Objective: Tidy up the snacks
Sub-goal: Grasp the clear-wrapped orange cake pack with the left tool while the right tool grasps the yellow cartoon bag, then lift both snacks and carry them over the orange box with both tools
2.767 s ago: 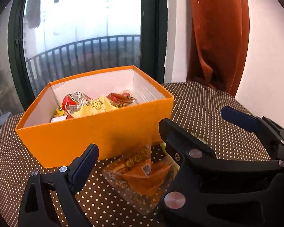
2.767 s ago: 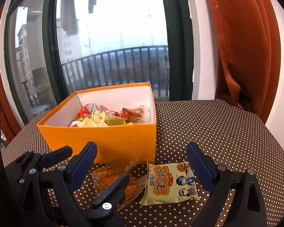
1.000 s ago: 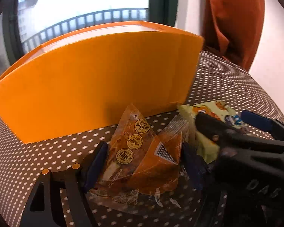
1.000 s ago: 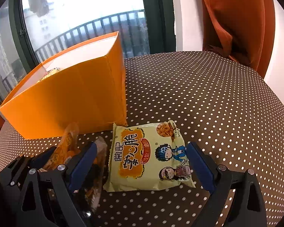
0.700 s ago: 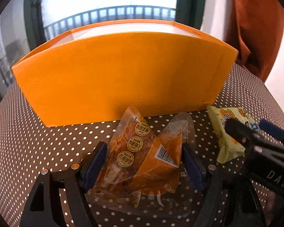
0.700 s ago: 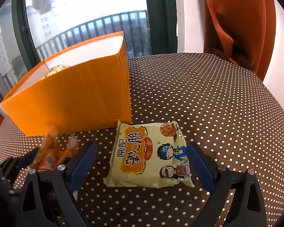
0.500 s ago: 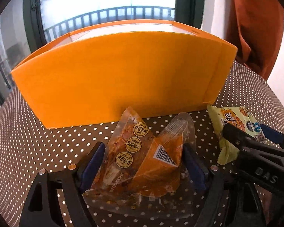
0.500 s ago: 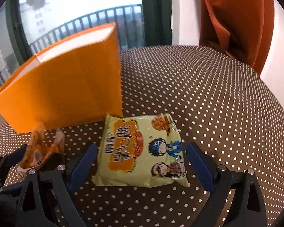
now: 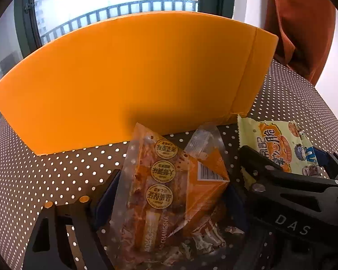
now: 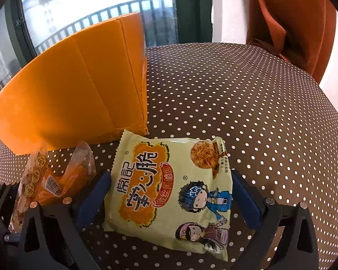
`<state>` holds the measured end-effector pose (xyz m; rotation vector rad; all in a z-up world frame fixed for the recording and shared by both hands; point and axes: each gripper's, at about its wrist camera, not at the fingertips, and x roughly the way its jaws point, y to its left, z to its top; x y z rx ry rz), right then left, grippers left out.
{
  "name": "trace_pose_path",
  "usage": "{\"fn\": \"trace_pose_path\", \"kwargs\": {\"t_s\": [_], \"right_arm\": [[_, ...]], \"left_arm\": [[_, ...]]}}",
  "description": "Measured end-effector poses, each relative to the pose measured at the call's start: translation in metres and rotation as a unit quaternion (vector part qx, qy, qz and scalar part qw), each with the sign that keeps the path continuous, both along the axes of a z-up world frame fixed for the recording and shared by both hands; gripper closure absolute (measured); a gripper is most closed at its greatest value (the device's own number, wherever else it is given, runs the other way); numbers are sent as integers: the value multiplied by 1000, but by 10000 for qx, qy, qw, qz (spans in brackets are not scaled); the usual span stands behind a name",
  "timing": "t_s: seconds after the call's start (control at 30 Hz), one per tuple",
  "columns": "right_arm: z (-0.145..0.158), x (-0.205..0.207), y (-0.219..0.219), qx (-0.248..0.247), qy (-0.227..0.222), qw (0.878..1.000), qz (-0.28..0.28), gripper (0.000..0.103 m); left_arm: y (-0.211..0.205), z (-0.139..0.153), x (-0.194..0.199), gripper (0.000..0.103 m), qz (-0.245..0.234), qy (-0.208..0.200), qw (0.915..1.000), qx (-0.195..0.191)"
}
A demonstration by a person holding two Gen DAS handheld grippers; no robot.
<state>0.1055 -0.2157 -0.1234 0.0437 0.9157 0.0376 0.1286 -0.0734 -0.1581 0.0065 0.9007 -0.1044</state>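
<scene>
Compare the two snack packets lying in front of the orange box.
The clear packet is see-through, showing orange-brown food and three round gold stickers; the yellow packet is opaque, printed with cartoon figures. The clear one is peaked and crumpled; the yellow one lies flat and rectangular. Both rest on the dotted tablecloth, each between open gripper jaws.

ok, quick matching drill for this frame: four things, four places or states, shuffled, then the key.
Things:
1. orange box
2. yellow noodle packet
3. clear orange packet
4. curtain

Places or states:
A. between the left gripper fingers
B. hanging by the window
C. between the right gripper fingers
D. standing behind both packets

Pairs: 1-D, 2-C, 3-A, 4-B
</scene>
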Motion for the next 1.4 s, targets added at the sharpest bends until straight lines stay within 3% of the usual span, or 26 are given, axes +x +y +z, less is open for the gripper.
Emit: {"fn": "trace_pose_path", "kwargs": {"t_s": [0.03, 0.13, 0.27, 0.6, 1.03, 1.4], "right_arm": [[0, 0, 1, 4, -8, 10000, 36, 6], [2, -3, 6, 25, -47, 9999, 126, 17], [4, -7, 8, 59, -30, 9999, 109, 23], [12, -28, 21, 180, -7, 9997, 189, 24], [55, -54, 34, 50, -544, 9980, 304, 24], [99, -59, 47, 0, -1037, 9934, 498, 23]], "left_arm": [[-2, 1, -1, 30, -87, -26, 10000, -35], [-5, 3, -9, 36, -186, -63, 9998, -32], [-8, 4, -15, 38, -253, -44, 9996, -80], [9, 13, -41, 39, -355, -16, 9990, -287], [38, 58, -85, 40, -339, -596, 9972, -309], [48, 103, -89, 40, -227, -1077, 9936, -260]]}}
